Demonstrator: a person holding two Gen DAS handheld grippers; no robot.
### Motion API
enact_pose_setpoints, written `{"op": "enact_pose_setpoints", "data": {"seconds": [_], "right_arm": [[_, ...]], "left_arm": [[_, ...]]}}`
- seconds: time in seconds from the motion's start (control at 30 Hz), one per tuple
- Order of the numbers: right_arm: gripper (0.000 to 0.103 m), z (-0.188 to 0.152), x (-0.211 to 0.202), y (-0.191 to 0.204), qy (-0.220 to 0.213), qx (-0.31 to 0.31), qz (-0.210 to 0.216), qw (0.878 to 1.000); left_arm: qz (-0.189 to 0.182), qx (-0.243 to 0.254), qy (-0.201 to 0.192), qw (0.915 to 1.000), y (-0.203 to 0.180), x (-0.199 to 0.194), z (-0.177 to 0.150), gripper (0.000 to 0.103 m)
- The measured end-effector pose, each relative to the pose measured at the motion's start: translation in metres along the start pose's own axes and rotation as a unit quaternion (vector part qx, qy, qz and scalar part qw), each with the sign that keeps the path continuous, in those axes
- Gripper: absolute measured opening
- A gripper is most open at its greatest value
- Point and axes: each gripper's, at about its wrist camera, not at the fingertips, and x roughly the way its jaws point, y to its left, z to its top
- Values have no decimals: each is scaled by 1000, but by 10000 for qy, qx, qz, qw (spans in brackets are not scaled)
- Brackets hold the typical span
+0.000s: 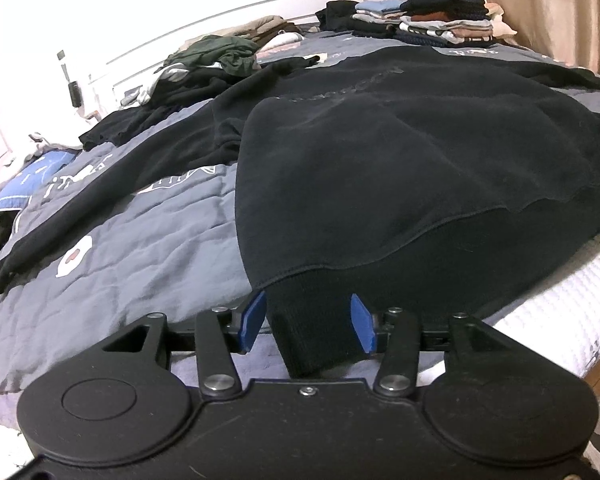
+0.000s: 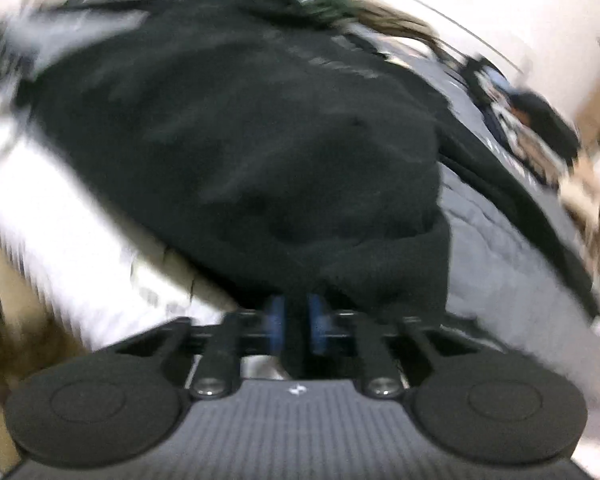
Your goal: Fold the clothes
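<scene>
Hem of the black sweatshirt [image 1: 380, 184] may slip: my left claw [image 1: 308, 322] gapes around it, right claw [image 2: 296, 322] pinches thinly.

Black sweatshirt [image 1: 400, 152] lying spread flat on bed, sleeves out, ribbed hem hanging over near edge.

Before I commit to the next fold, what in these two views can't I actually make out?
- Right wrist view: motion blur throughout; whether the right gripper truly pinches the black sweatshirt is uncertain.
- Left wrist view: the left gripper straddles the ribbed hem, but contact with the fingers is unclear.
- Sweatshirt's chest lettering: too faint to read.
- Folded stack: too far away to count the items.
</scene>
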Motion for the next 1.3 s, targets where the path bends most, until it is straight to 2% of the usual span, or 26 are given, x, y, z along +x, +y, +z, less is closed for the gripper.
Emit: {"op": "enact_pose_setpoints", "data": {"seconds": [0.1, 0.17, 0.2, 0.33, 0.4, 0.53, 0.6, 0.67, 0.7, 0.73, 0.83, 0.97, 1.07, 1.1, 1.13, 1.17, 1.3], "right_arm": [[2, 8, -13, -20, -390, 820, 83, 9958], [0, 12, -21, -31, -667, 1226, -33, 9902], [0, 14, -20, -35, -696, 1320, -57, 9888], [0, 17, -12, -44, -577, 1472, 102, 9874], [1, 16, -12, -37, -509, 1180, 341, 9911], [5, 14, -12, -7, -409, 432, 608, 9964], [8, 13, -11, 7, -310, 180, 751, 9965], [15, 13, -9, 19, -184, -12, 880, 9960], [24, 12, -9, 24, -156, -89, 915, 9956], [36, 12, -9, 29, -143, -165, 932, 9954], [49, 9, -7, 42, -189, -540, 831, 9949], [52, 6, -2, 52, -160, -975, 653, 9930], [47, 3, 5, 49, -144, -989, 484, 9938], [32, 4, 10, 44, -63, -851, 410, 9955], [7, 5, 14, 38, 28, -699, 331, 9970], [0, 7, 15, 32, 67, -516, 245, 9983], [0, 16, 10, 11, -236, 131, 18, 9996]], "left_arm": [[-193, 72, -85, 9998, -5, -4, 1, 48], [-374, 207, -167, 9989, -13, -8, 0, 57], [-441, 315, -207, 9983, -17, -10, -1, 64], [-686, 736, -201, 9947, -33, -10, -6, 65], [-684, 996, -219, 9924, -42, -10, -9, 65], [-327, 1429, -111, 9891, -49, 2, -16, 65], [-107, 1721, -52, 9850, -53, 9, -20, 58], [137, 2127, 13, 9770, -60, 16, -25, 37], [200, 2237, 43, 9744, -62, 18, -27, 25], [243, 2294, 57, 9730, -62, 20, -28, 21], [218, 2055, -24, 9784, -55, 19, -23, 11], [146, 1419, -321, 9892, -41, 9, -10, 9], [67, 1064, -409, 9935, -33, 5, -3, 9], [35, 990, -406, 9942, -32, 4, -1, 9], [31, 987, -417, 9942, -32, 3, -1, 9], [10, 974, -417, 9944, -33, 2, 0, 9], [-26, 996, -340, 9944, -35, 1, -2, 11]]}}
